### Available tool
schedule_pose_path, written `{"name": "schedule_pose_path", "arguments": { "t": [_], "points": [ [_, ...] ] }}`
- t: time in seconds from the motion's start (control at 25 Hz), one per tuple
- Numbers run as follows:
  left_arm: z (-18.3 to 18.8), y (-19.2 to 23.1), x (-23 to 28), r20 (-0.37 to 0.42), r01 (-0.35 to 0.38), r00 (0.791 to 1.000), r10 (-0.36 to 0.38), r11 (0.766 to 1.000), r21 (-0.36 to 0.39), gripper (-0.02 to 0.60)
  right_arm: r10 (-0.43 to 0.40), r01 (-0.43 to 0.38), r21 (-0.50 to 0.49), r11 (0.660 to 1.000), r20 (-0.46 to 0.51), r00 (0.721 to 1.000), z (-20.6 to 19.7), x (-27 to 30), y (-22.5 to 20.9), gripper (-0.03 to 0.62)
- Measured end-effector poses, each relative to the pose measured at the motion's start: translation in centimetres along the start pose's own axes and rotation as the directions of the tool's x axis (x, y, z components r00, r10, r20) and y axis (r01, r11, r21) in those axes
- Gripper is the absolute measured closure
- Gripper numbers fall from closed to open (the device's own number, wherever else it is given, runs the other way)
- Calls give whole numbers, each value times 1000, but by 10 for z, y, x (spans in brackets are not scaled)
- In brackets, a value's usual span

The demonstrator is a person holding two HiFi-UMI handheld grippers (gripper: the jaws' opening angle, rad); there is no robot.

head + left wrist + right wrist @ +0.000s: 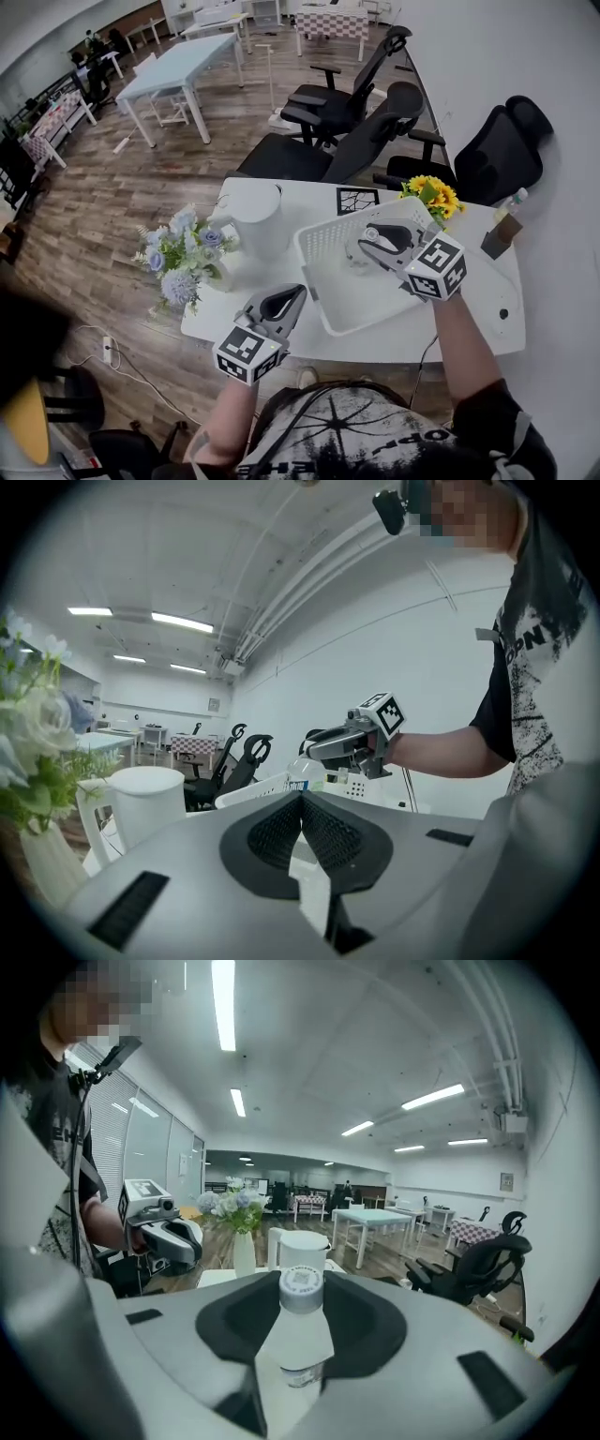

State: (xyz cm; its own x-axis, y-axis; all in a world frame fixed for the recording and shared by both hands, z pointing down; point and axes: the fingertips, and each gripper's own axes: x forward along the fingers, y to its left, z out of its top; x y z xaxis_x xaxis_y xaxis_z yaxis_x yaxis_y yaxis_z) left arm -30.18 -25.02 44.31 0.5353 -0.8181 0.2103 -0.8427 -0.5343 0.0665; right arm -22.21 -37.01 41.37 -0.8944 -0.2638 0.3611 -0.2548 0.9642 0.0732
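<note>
The right claw (300, 1340) is clamped on a clear plastic bottle (300, 1321). The bottle sits lengthwise between the two dark pads, and its white cap pokes out past the tips, pointing away from the camera. From the head view this claw (367, 248) hangs over the far half of a white slotted basket (319, 246) that stands on the white bench (487, 281). Whether the bottle touches the basket cannot be told. The left gripper view catches the same pair from the side, with the bottle (306, 769) sticking out of the claw just above the basket's rim. The left claw (302, 829) is pressed together with nothing in it. It hovers at the near edge of the bench (286, 302), well apart from the bottle and just beside the basket's near corner. On the bench to the left stand a white jug (259, 221) and a vase of pale blue flowers (178, 258). A bunch of sunflowers (432, 195) sits at the far edge.
</note>
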Motion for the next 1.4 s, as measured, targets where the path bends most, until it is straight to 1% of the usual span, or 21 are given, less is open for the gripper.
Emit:
{"name": "schedule_pose_path", "arguments": {
  "t": [0.2, 0.32, 0.52, 0.76, 0.88, 1.12, 1.28, 1.4],
  "points": [
    [21, -15, -1, 24, 0, 1000, -1, 999, 43, 572, -38, 38, 2, 999, 103, 994, 28, -35, 3, 442],
    [29, -33, 4, 22, 18, 1000, -20, 996, 82, 571, -53, 52, 9, 999, 170, 984, 44, -61, 6, 443],
    [48, -71, 22, 38, 72, 996, -77, 990, 118, 571, -81, 84, 0, 996, 252, 964, 69, -113, 3, 445],
    [77, -116, 52, 69, 149, 984, -161, 976, 157, 571, -142, 151, -12, 988, 291, 946, 83, -179, -9, 446],
    [87, -139, 67, 78, 187, 976, -203, 966, 176, 571, -181, 192, -9, 981, 295, 938, 78, -209, -14, 447],
    [92, -186, 102, 60, 280, 953, -297, 939, 199, 572, -274, 278, 23, 960, 273, 922, 48, -266, -29, 447],
    [90, -220, 127, 40, 348, 930, -364, 912, 217, 571, -343, 342, 45, 939, 235, 910, 22, -304, -36, 447],
    [88, -241, 148, 27, 382, 917, -398, 896, 228, 572, -379, 374, 64, 925, 222, 898, 4, -328, -45, 447]
  ]
}}
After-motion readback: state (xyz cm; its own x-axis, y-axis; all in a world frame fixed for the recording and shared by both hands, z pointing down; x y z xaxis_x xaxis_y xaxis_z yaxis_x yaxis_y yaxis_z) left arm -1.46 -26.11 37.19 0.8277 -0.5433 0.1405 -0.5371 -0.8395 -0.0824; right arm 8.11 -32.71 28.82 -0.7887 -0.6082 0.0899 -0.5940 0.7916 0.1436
